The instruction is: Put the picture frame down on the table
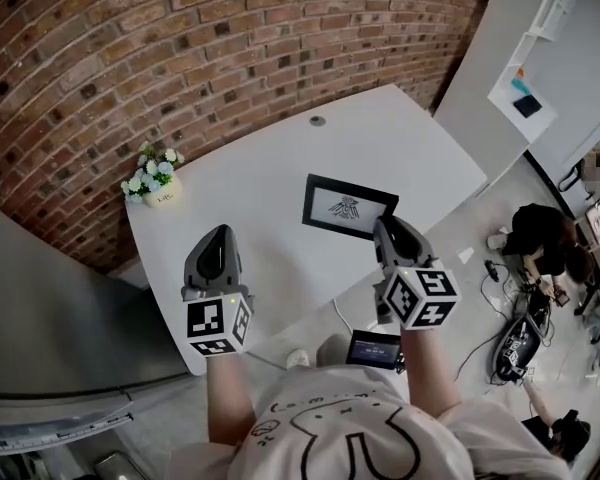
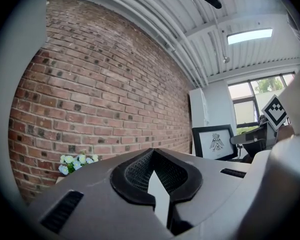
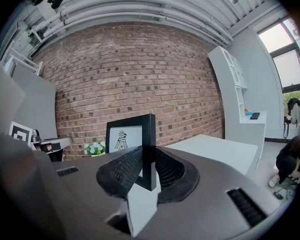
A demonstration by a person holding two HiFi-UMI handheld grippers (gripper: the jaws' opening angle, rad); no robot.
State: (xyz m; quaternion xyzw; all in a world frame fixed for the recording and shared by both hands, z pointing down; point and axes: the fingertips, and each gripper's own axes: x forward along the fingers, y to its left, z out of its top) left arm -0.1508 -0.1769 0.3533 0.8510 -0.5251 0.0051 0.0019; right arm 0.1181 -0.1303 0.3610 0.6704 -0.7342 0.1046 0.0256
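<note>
The black picture frame (image 1: 348,206), with a white mat and a small dark bird-like print, stands upright over the right part of the white table (image 1: 260,168). My right gripper (image 1: 385,226) is shut on its right edge; in the right gripper view the frame's black edge (image 3: 149,149) sits between the pads. Whether the frame's bottom touches the table I cannot tell. My left gripper (image 1: 216,236) hovers over the table's near edge, shut and empty. The left gripper view shows the frame (image 2: 214,143) at the right, facing it.
A small pot of white and blue flowers (image 1: 152,176) stands at the table's far left corner by the brick wall. A cable grommet (image 1: 317,121) sits at the far edge. A white shelf unit (image 1: 540,58) and a crouching person (image 1: 540,238) are to the right.
</note>
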